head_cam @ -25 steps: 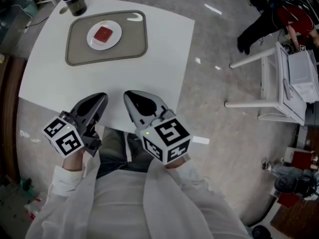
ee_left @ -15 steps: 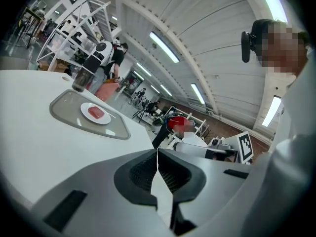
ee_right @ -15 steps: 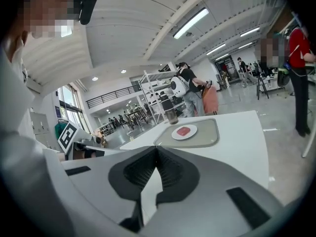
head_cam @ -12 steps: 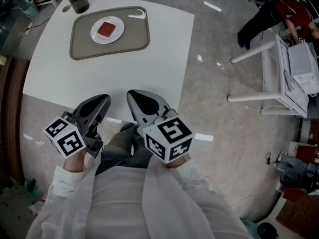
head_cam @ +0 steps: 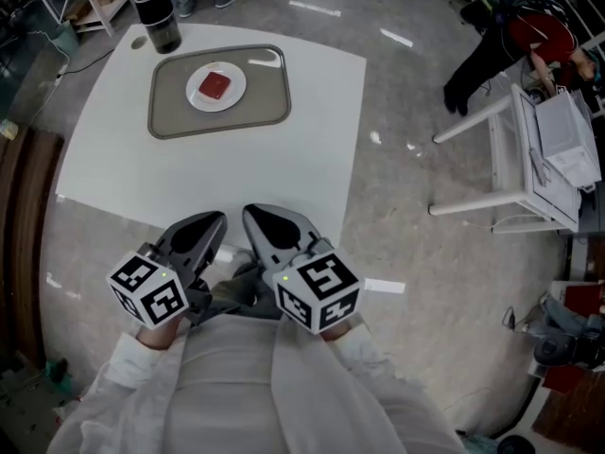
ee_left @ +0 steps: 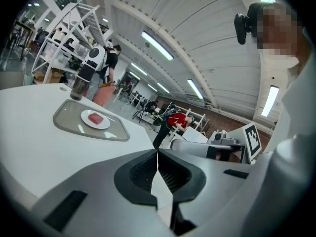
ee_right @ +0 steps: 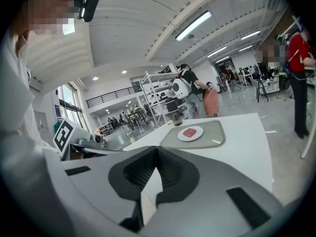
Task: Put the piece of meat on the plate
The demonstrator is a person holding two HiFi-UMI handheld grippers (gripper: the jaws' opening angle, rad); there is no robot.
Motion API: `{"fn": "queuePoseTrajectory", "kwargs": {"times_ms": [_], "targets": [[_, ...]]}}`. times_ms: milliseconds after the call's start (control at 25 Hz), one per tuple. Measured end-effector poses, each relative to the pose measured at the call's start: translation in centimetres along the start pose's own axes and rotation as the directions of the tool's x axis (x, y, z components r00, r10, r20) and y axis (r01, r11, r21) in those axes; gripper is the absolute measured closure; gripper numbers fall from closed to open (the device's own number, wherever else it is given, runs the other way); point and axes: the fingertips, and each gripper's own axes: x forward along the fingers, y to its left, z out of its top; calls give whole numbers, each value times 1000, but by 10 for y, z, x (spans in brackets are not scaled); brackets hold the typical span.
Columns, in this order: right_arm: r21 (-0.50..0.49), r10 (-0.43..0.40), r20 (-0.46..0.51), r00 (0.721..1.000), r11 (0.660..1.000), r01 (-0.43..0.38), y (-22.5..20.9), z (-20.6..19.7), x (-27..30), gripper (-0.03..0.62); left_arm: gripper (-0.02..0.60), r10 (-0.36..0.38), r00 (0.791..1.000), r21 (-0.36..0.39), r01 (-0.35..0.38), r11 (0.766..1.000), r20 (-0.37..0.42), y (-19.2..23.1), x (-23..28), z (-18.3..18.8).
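Finding 1: the piece of meat [head_cam: 216, 85] is lying flat on the white plate [head_cam: 233, 94], roughly at its centre. The plate is sitting inside a grey tray [head_cam: 267, 112] at the far side of the white tabletop [head_cam: 236, 168]. A dark flask [head_cam: 158, 15] is standing upright just beyond the tray's far left corner, apart from the plate.

Finding 2: the left tongs [head_cam: 212, 223] are clenched. The left gripper view is showing the two jaws meeting tip to tip with nothing between them. The right tongs [head_cam: 255, 216] are clenched in the same way and are likewise carrying nothing. Both are hanging close to the person's body at the near edge of the tabletop, well apart from the tray, with their jaws pointing towards it.

Assessment: judging from how things are lying, the placement is looking complete. The meat is resting wholly on the plate, no tongs are touching it, and nothing is overhanging the rim as far as the head view is showing. No further step of the task appears to be outstanding, beyond confirming that the meat is sitting stably.
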Motion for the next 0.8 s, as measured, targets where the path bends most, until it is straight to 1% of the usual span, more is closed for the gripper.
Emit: {"fn": "queuePoseTrajectory", "kwargs": {"times_ms": [120, 240, 360, 480, 600, 800], "targets": [[-16, 0, -2, 1000, 1000, 0, 0, 3, 0, 579, 568, 17, 1000, 24, -17, 1000, 8, -4, -3, 0], [-44, 37, -3, 999, 998, -37, 10, 7, 1, 579, 568, 10, 1000, 47, -11, 999, 15, -7, -4, 5], [-54, 55, -8, 998, 997, -55, 15, 7, 0, 579, 569, 8, 1000, 60, -10, 998, 25, -8, -5, 8], [-70, 44, -27, 999, 997, -46, 15, 3, -1, 579, 568, 8, 1000, 62, -10, 998, 30, -9, -6, 8], [-79, 31, -47, 998, 996, -35, 11, 0, -3, 579, 568, 4, 1000, 68, -5, 998, 17, -11, -3, 6], [-91, 15, -54, 998, 996, -20, 8, 4, -4, 579, 568, 4, 1000, 70, -6, 997, 20, -11, -3, 7]]}}
